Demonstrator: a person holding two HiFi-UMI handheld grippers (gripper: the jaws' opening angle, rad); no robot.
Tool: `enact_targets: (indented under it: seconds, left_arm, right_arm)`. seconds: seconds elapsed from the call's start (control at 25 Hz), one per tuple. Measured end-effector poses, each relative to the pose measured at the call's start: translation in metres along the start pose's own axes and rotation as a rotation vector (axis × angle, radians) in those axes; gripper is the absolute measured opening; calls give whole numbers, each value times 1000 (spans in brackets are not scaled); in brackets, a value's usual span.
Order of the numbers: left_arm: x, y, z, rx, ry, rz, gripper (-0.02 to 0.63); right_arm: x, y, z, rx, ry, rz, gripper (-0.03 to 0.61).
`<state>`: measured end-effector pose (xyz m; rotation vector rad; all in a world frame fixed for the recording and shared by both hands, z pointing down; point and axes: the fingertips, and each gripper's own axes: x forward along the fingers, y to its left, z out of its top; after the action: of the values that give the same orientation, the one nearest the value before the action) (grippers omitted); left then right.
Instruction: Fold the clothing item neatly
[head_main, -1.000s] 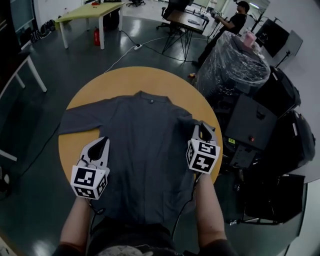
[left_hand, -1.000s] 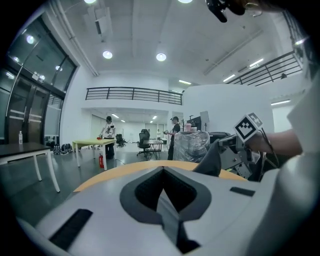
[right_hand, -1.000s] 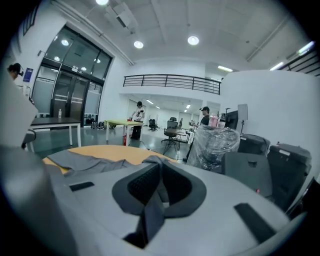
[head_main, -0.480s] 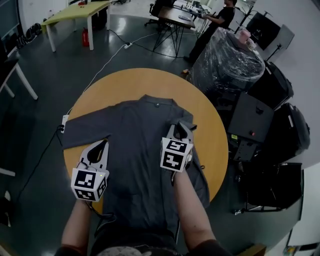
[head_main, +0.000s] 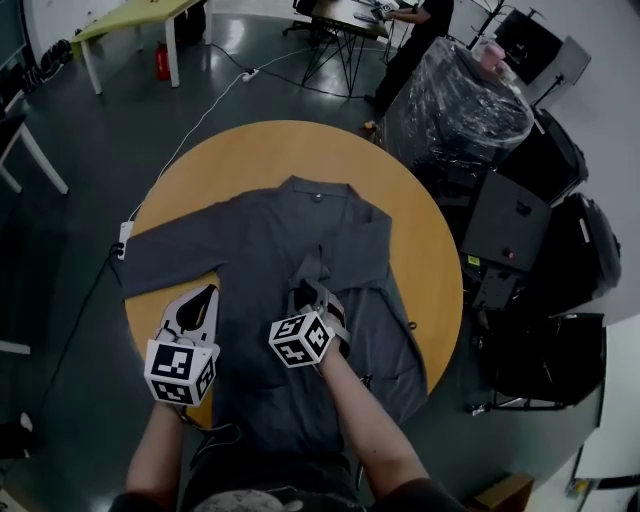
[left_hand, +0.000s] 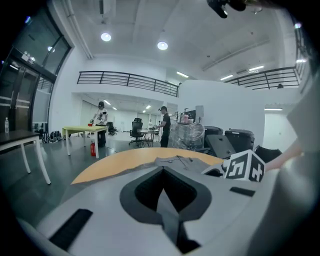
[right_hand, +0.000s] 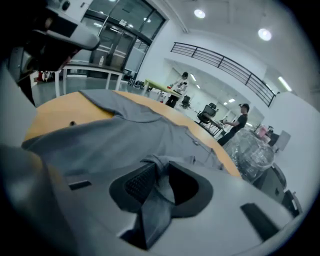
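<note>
Presently right gripper (head_main: 312, 295), fingers just opening around sleeve (head_main: 335, 255), is laying it inward over shirt (head_main: 260, 240) as a fold; left gripper (head_main: 205, 292), fingers shut, is idling alongside.

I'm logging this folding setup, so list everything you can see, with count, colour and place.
table: one, round, tan, centre.
shirt: one, grey, spread on the table, with one sleeve folded onto its middle.
wrapped bundle: one, clear plastic over dark, right of the table.
cases: several, black, on the floor at right.
green table: one, far left.
extinguisher: one, red, by the green table.
bystander: one, in black, far end.
left gripper: one, grey, shut, at the shirt's left edge.
right gripper: one, grey, mid-shirt; its jaws have just been opening, with the sleeve between them.
</note>
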<state>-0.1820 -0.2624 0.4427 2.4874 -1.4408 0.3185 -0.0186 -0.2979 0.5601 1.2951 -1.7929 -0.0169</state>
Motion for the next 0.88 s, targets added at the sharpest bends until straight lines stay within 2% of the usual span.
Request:
enact_targets:
  seconds: [0.16,0.28,0.44,0.52,0.64,0.76,0.88]
  left_arm:
    - [1,-3,-9,-6,16,1,8]
    - [4,-5,-12,-8,26,1,8]
    - [8,-8,-11,-11,29,-2,8]
    - [9,-9,-11,-15,26,-4,8]
    - [9,-9,-12,-27,26,-4,8]
    - [12,-7,-13,-32,28,-9,8]
    - [19,-3,-15,-30,36,-10,8]
  right_arm:
    - [-5,23,-6,0,-21,85,76]
    - [-21,30,0,4,-78,126,91]
    - [-46,15,18,44,-178,128,106]
    - [-48,-9,18,148,-190,101,105]
    - [-30,-51,7,367,-139,86,104]
    - [-2,-79,0,564,-61,127,121]
    - [24,-81,2,642,0,172,144]
